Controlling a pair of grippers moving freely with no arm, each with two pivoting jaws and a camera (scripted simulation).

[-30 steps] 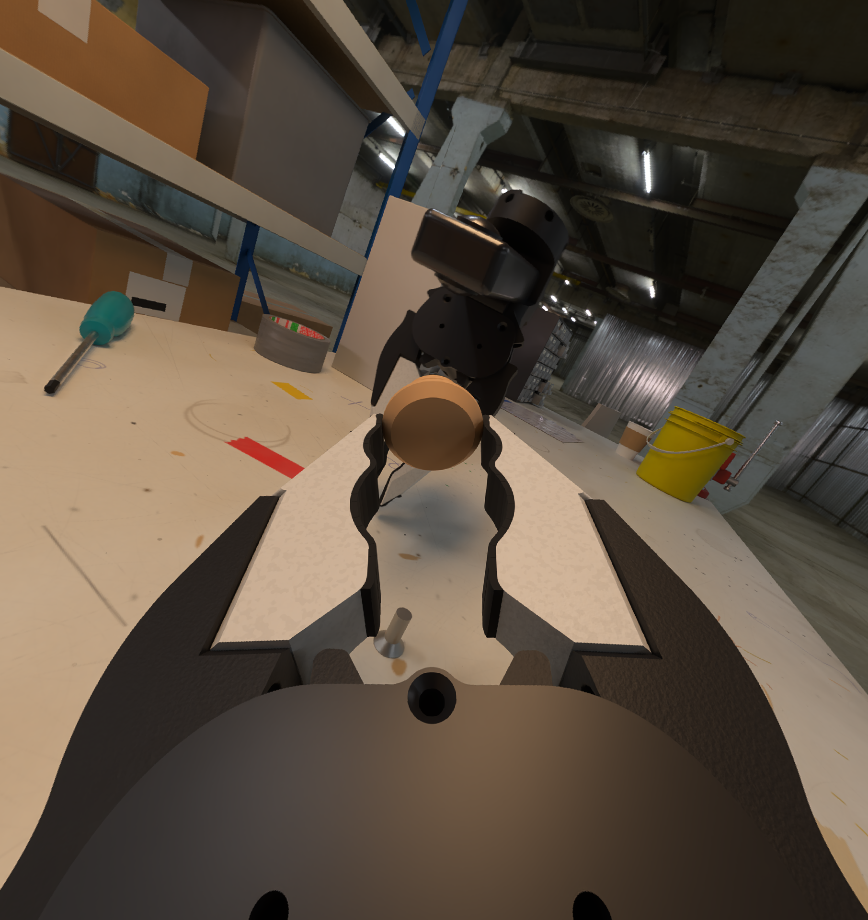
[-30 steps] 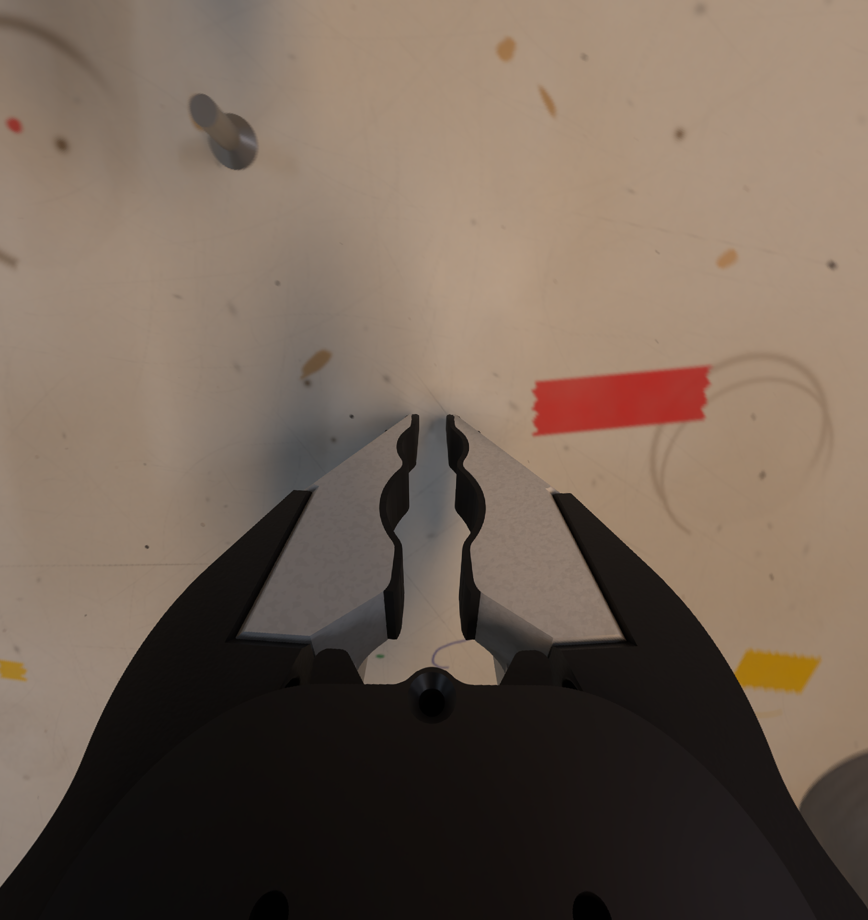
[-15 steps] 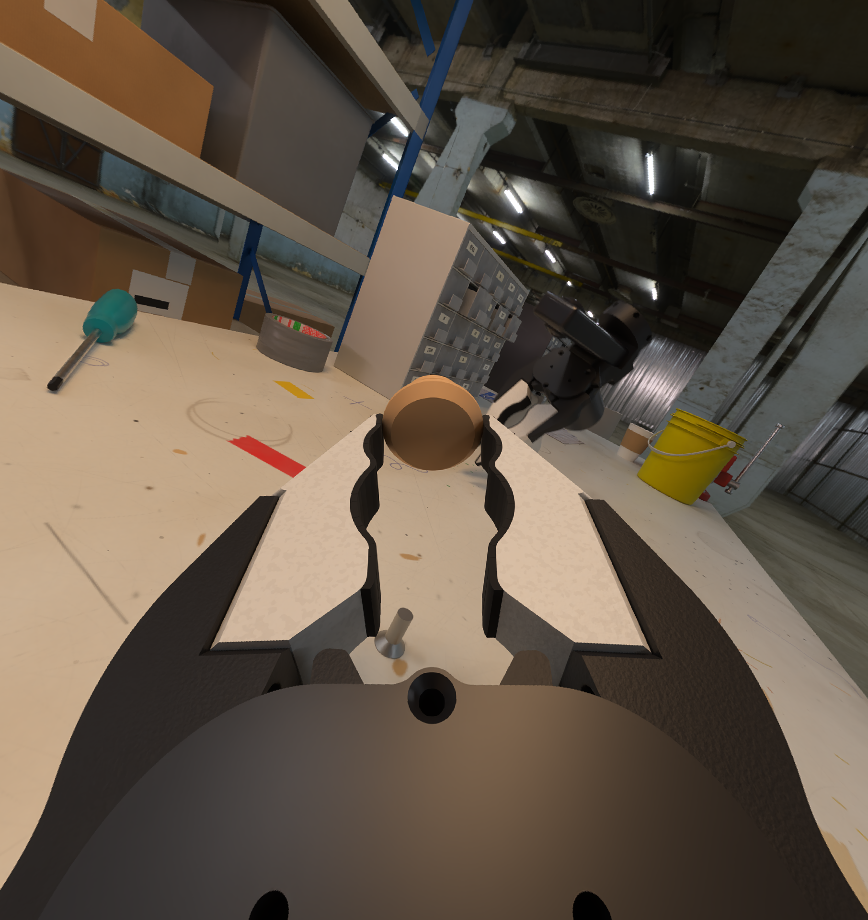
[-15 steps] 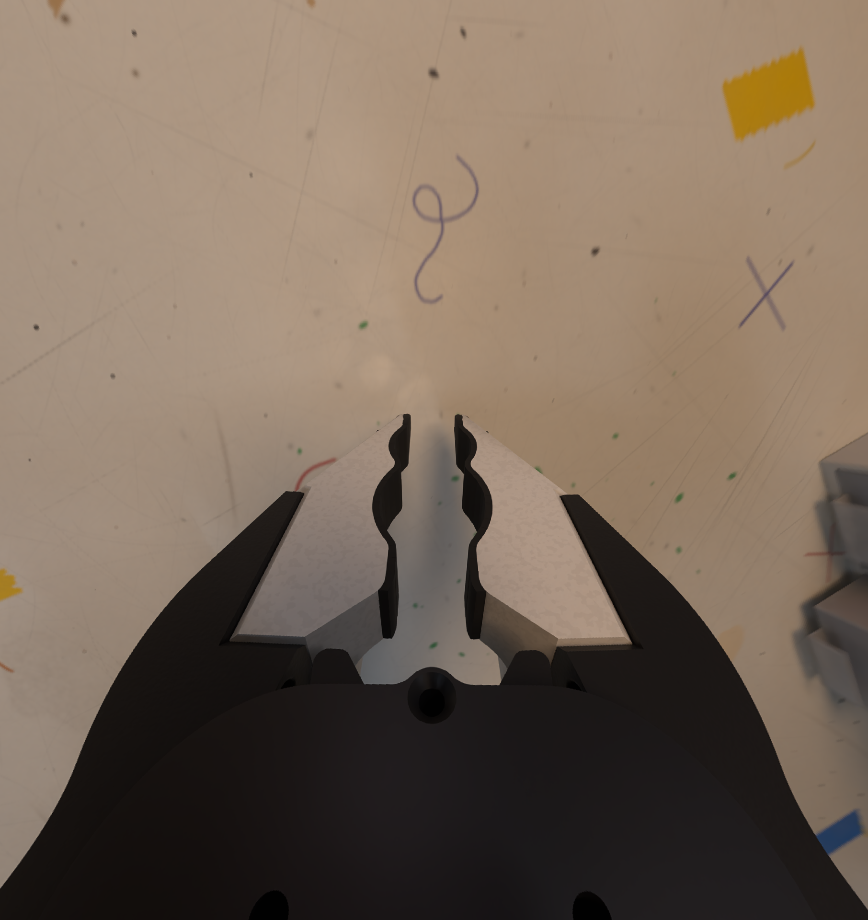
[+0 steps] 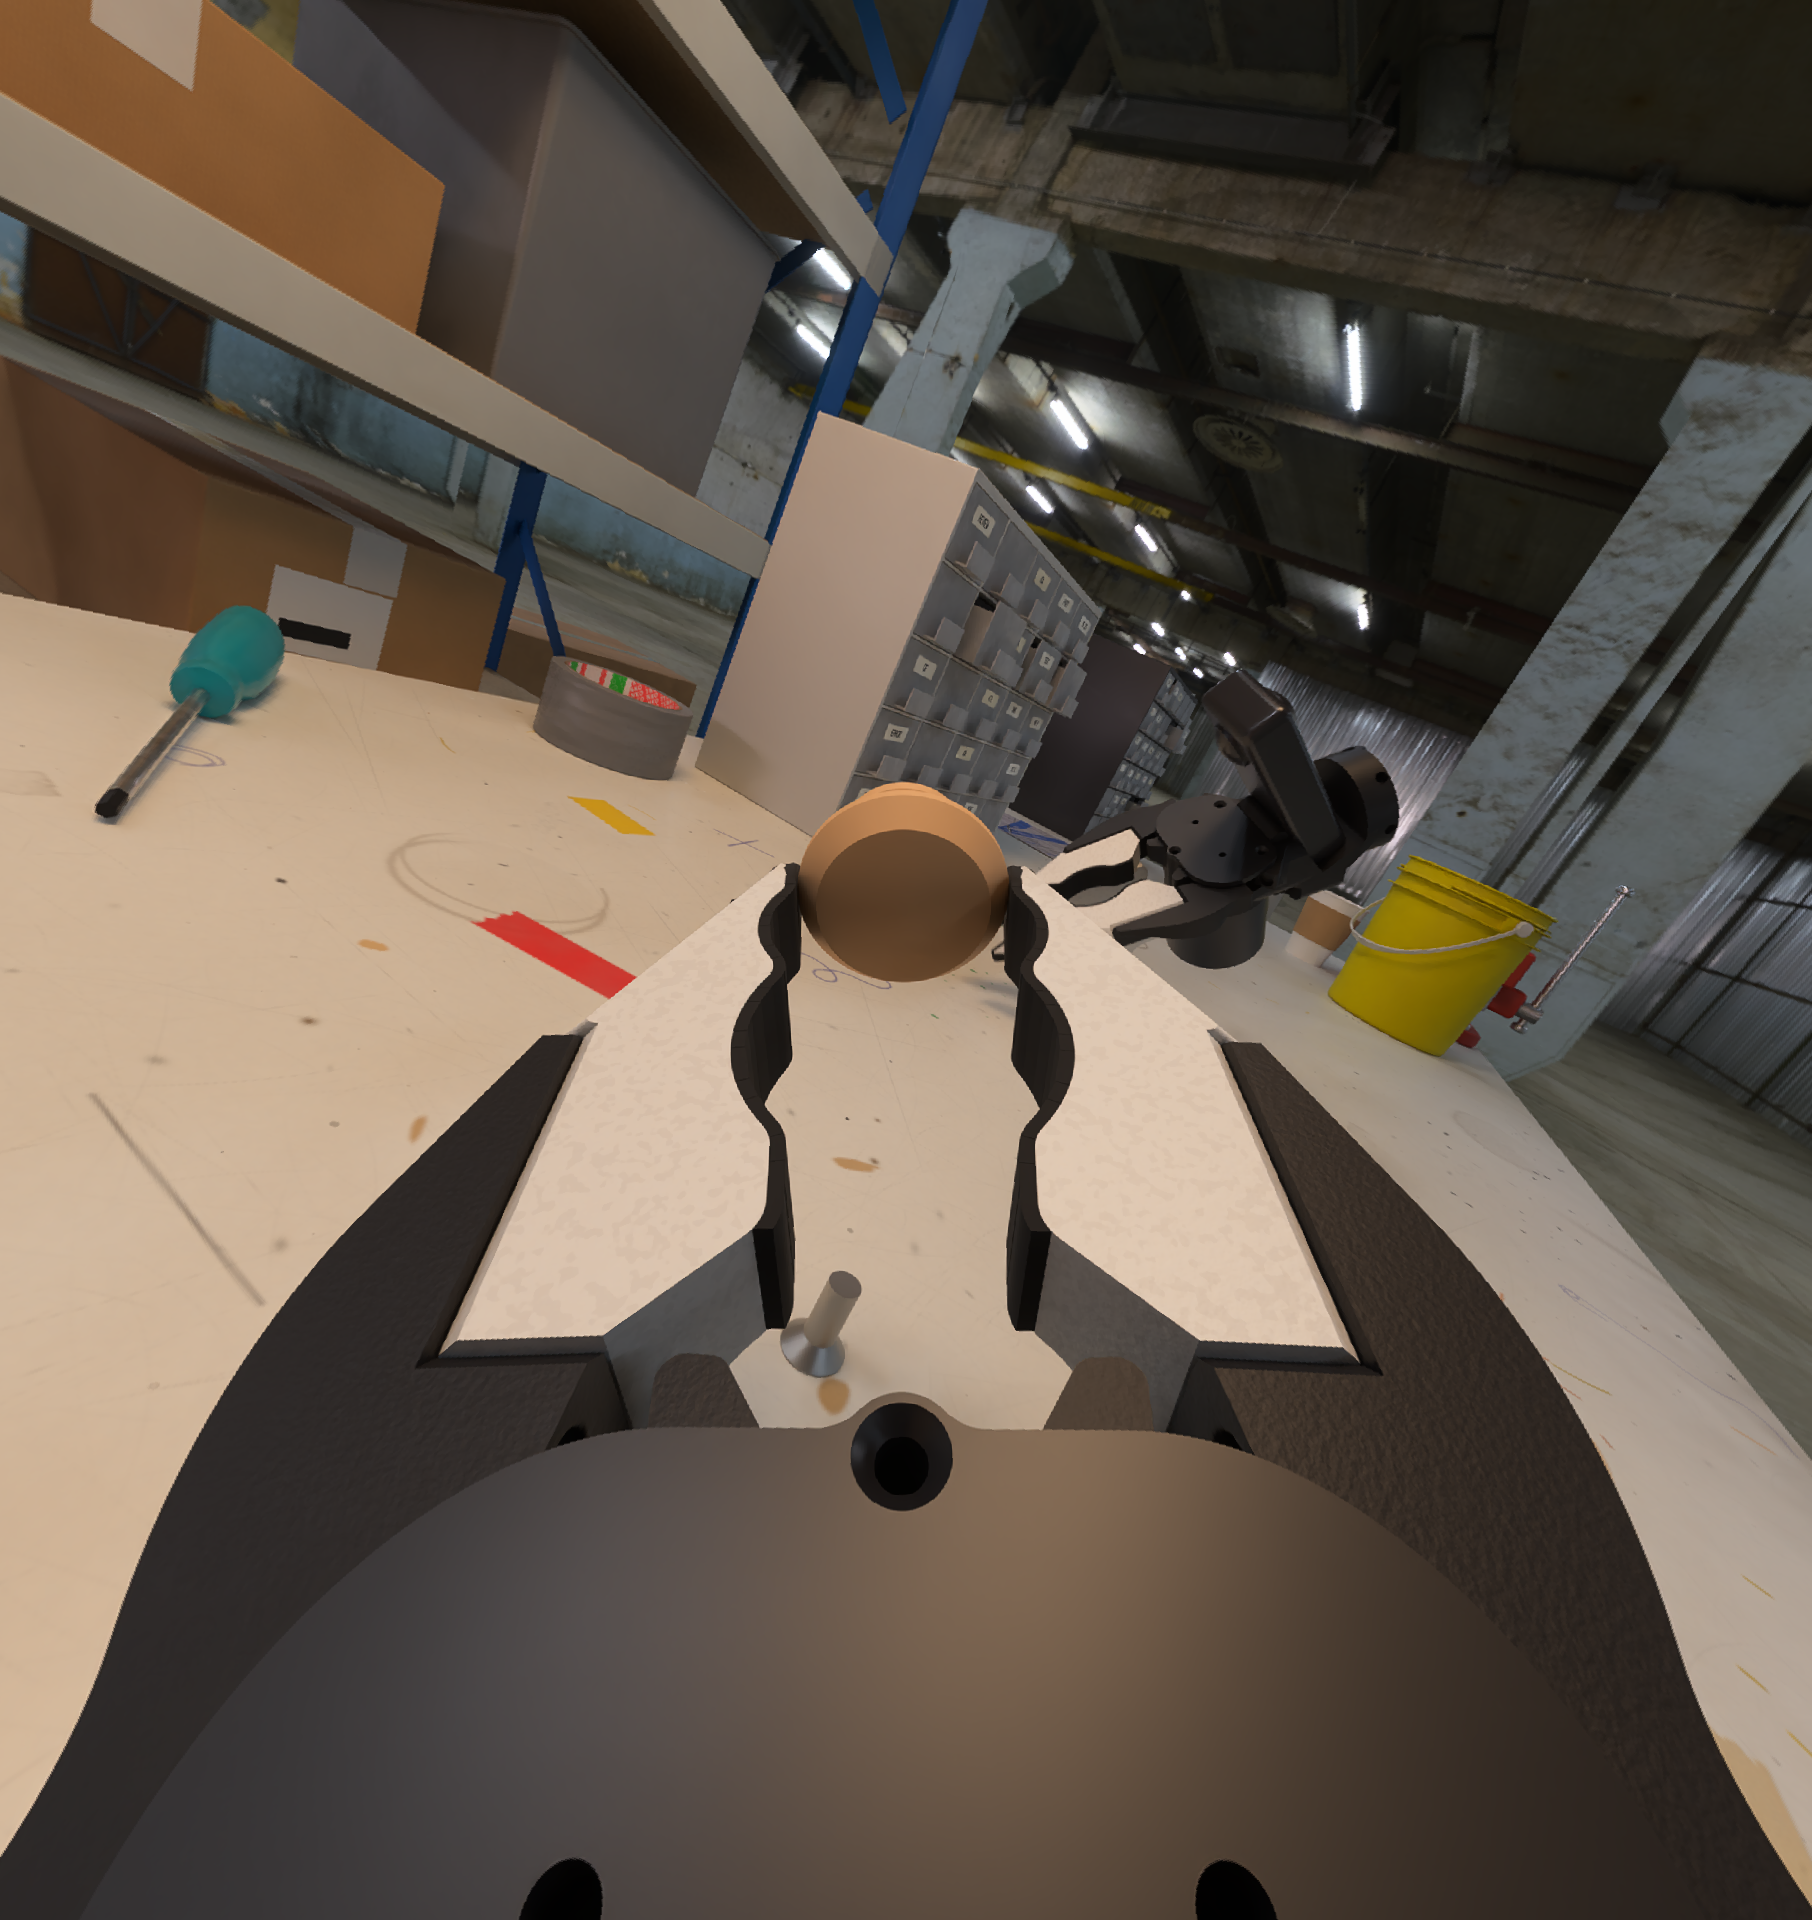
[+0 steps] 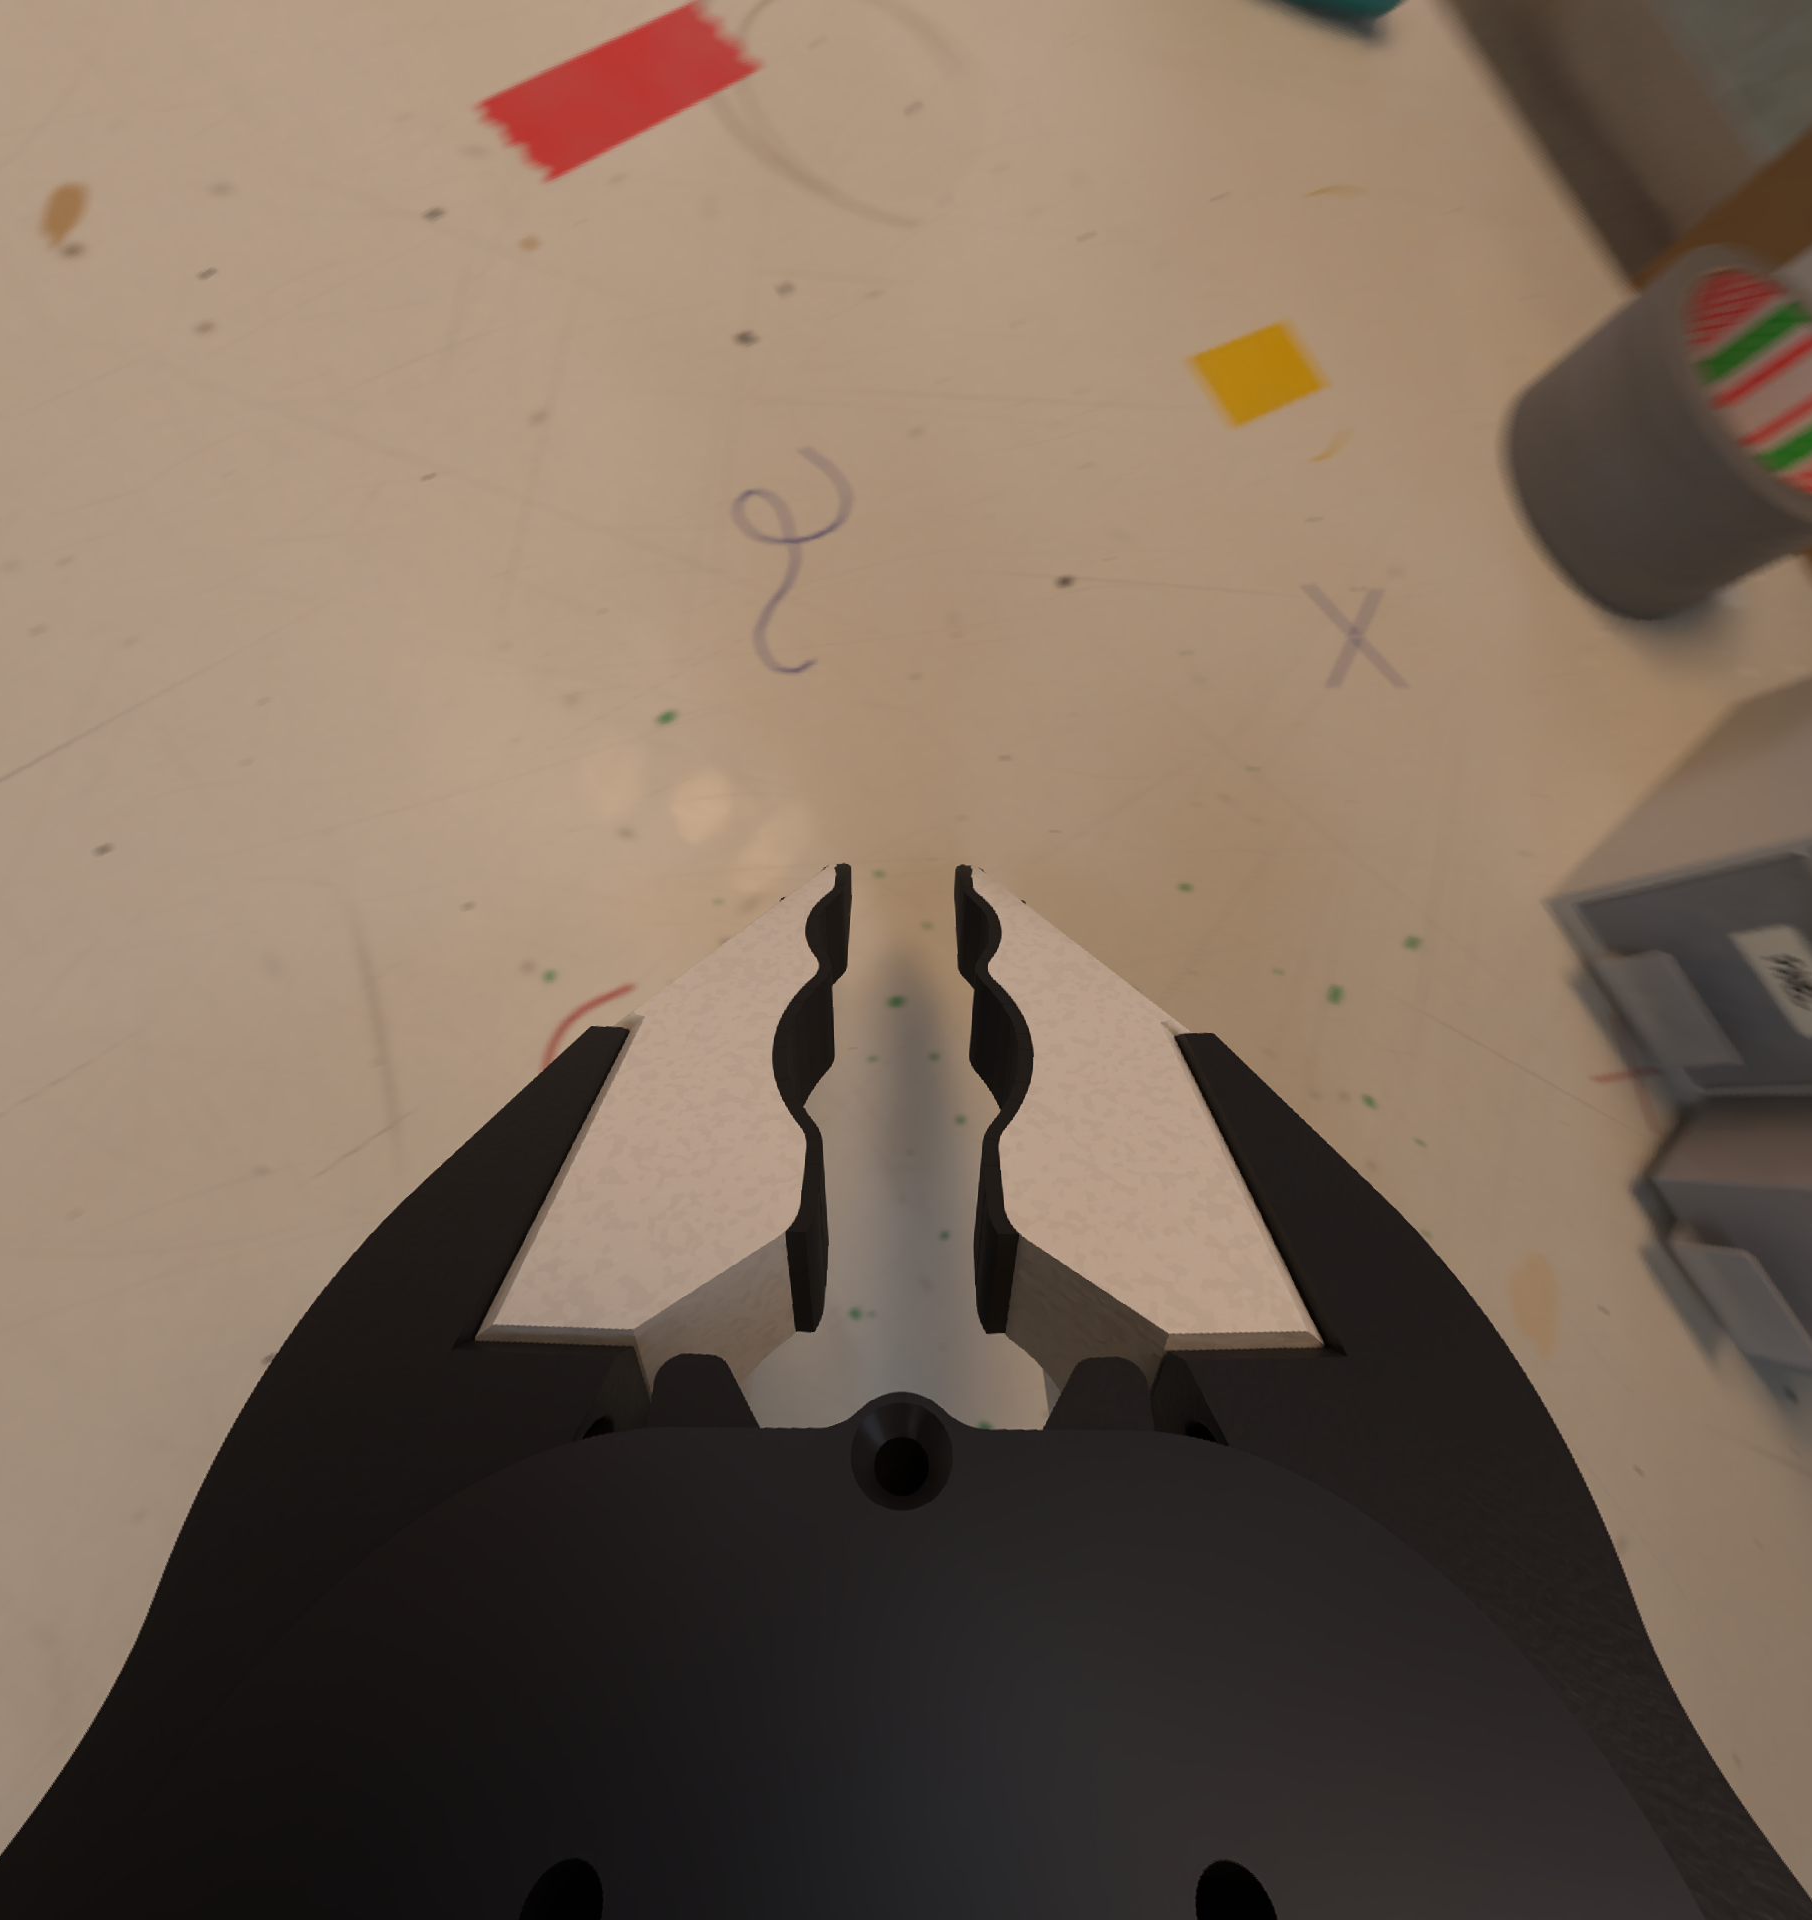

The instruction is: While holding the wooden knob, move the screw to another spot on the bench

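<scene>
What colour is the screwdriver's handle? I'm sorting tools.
Teal-green; the screwdriver shows best in the left wrist view.

Bench (image 5: 258, 1039): pale, scuffed top with specks, pen scribbles and pencil rings. Screw (image 5: 821, 1330) rests head-down on it, seen low between the left jaws near their base. Red tape strip (image 5: 557, 951) stuck flat, left of the left jaws; yellow tape patch (image 5: 611, 815) beyond it. Teal-handled screwdriver (image 5: 190, 707) lies far left. Grey tape roll (image 5: 616, 717) sits flat, ahead-left. Drawer cabinet (image 5: 943, 665) stands ahead of the tips. Under the right jaws: bare top, pen squiggle (image 6: 790, 556) ahead of the tips.
</scene>
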